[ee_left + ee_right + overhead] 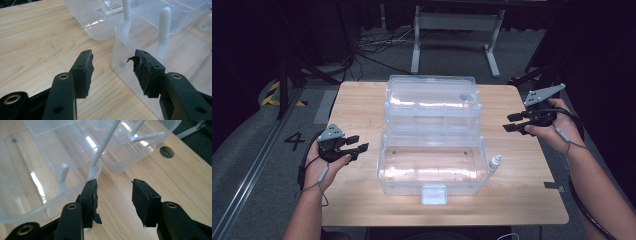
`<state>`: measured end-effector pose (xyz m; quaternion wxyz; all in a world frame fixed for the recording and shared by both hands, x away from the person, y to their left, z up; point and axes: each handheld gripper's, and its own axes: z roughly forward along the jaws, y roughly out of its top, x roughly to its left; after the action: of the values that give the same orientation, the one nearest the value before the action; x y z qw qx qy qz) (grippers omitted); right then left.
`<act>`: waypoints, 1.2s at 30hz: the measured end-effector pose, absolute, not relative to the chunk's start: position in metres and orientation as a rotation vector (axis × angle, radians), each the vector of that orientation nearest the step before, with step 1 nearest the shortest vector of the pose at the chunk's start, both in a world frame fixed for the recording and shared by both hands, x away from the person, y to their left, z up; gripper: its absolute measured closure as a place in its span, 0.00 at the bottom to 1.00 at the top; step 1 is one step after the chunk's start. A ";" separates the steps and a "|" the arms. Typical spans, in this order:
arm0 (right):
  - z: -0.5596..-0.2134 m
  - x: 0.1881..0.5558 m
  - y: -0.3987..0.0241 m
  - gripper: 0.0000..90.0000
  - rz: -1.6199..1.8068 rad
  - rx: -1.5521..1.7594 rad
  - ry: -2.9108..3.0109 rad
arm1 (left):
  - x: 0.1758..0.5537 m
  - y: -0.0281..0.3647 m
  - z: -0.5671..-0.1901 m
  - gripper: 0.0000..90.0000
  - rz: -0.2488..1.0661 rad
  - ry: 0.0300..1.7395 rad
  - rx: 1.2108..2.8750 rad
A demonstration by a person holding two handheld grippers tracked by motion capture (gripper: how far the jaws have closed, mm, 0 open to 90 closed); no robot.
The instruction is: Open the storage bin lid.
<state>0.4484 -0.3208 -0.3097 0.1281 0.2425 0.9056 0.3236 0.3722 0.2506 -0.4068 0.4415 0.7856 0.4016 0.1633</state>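
A clear plastic toolbox (432, 170) stands open in the middle of the wooden table (362, 105), with its lift-out trays (430, 107) swung up and back on white arms. Its white latch (434, 194) faces the near edge. My left gripper (358, 143) hovers open just left of the box's lower tub (125, 57), nothing between its jaws. My right gripper (511, 123) is open too, held to the right of the trays. Through its own view (113, 195) the tub corner (50, 202) and a white tray arm (103, 145) lie just ahead.
A small white bottle (495, 163) stands against the box's right side. A round cable hole (166, 151) pierces the tabletop near the trays. Beyond the table are a white frame stand (457, 37) and floor cables (377, 47). Bare wood lies left and right of the box.
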 end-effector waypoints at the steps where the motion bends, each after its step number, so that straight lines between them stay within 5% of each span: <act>1: -0.311 0.449 -0.319 0.64 0.916 0.697 2.657 | 0.371 0.251 -0.408 0.56 0.398 1.003 1.955; 36: -0.354 0.440 -0.280 0.61 0.437 0.501 2.982 | 0.343 0.263 -0.419 0.55 0.390 1.068 1.991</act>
<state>0.4400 -0.2798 -0.3540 0.0430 0.1640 0.9751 0.1429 0.3432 0.2626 -0.4191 0.4120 0.7913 0.4244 0.1550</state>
